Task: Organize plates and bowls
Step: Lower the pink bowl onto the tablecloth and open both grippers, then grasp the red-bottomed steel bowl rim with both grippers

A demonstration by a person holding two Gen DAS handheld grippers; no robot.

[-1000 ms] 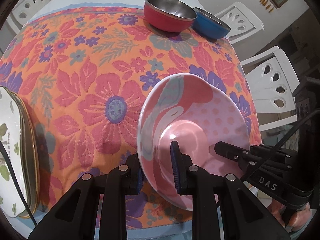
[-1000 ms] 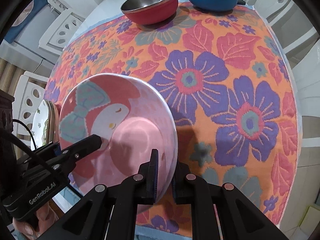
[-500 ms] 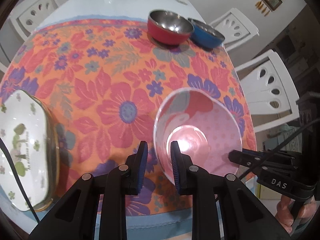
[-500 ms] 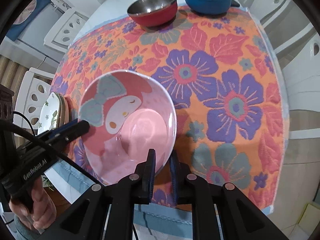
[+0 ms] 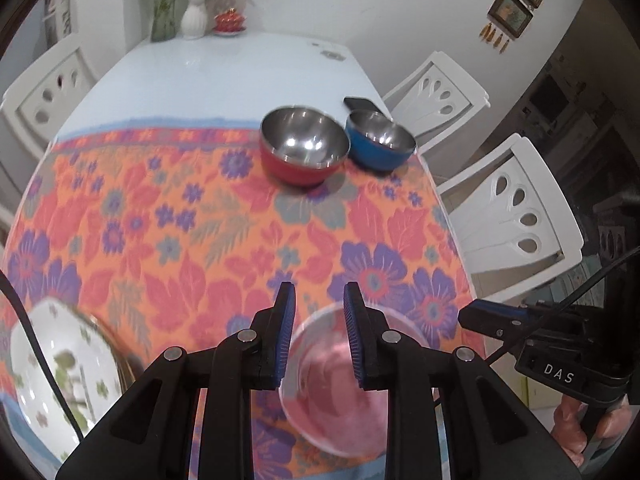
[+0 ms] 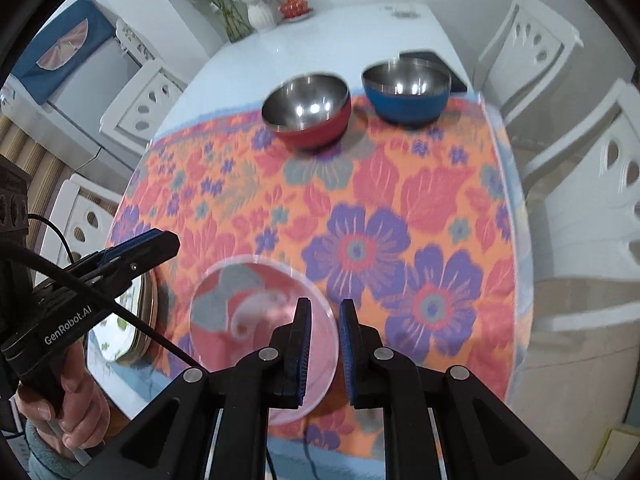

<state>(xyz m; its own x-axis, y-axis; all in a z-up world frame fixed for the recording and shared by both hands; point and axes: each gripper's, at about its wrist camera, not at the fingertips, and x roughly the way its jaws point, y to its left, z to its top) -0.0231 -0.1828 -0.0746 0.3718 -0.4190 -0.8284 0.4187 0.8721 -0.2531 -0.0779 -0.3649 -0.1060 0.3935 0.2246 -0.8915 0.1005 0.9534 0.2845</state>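
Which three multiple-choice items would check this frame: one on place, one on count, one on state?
1. Where is the pink bowl?
A. On the floral cloth, near its front edge
B. Inside the red bowl
C. On a white chair

2. How many steel-lined bowls stand at the cloth's far edge?
A. One
B. Two
C. Four

3. What state is the pink bowl in?
A. Clamped by both tools
B. Upside down
C. Upright, free of both tools

Answers:
1. A: the pink bowl rests on the floral cloth just below the tools.
2. B: the red bowl and the blue bowl stand side by side there.
3. C: its hollow faces up, and neither the left tool nor the right tool has anything between its jaws.
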